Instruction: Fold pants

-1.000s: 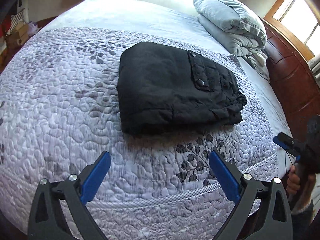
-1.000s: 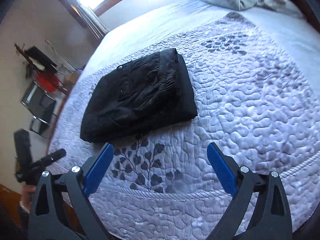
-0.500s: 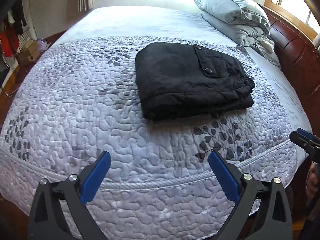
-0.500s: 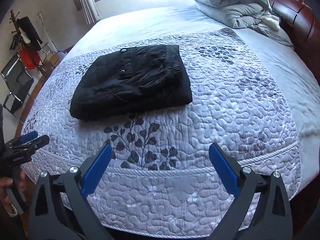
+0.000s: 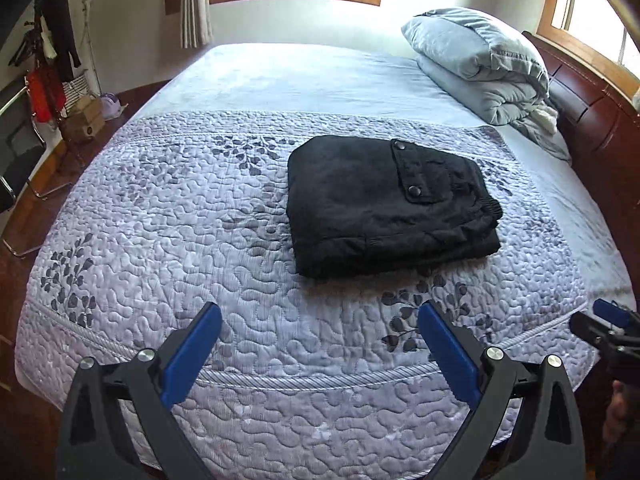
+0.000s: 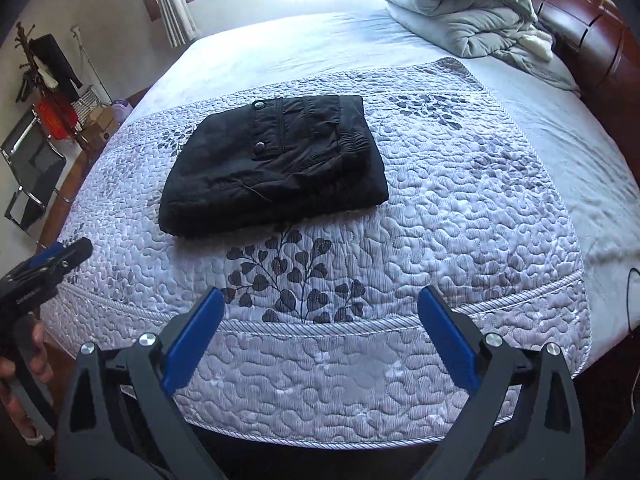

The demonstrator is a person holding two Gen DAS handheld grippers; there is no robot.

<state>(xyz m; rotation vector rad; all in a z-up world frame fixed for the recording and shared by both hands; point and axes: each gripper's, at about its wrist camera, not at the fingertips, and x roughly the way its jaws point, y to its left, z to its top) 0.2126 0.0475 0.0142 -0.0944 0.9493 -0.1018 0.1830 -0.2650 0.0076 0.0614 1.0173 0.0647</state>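
The black pants (image 5: 388, 204) lie folded into a compact rectangle on the quilted grey bedspread (image 5: 200, 220), a snap pocket flap on top. They also show in the right wrist view (image 6: 276, 164). My left gripper (image 5: 320, 316) is open and empty, held back over the foot edge of the bed, well short of the pants. My right gripper (image 6: 320, 300) is open and empty too, also back at the bed's foot edge. The right gripper shows at the right edge of the left wrist view (image 5: 608, 328), and the left gripper at the left edge of the right wrist view (image 6: 48, 264).
A folded grey duvet (image 5: 480, 68) lies at the head of the bed beside the dark wooden headboard (image 5: 592, 120). A metal chair (image 6: 28, 172) and a coat stand with clothes (image 5: 52, 60) stand on the wooden floor to the left. Windows are behind.
Both grippers have pulled back and up from the bed, away from the folded pants. The pants have not moved. Both grippers stay open.
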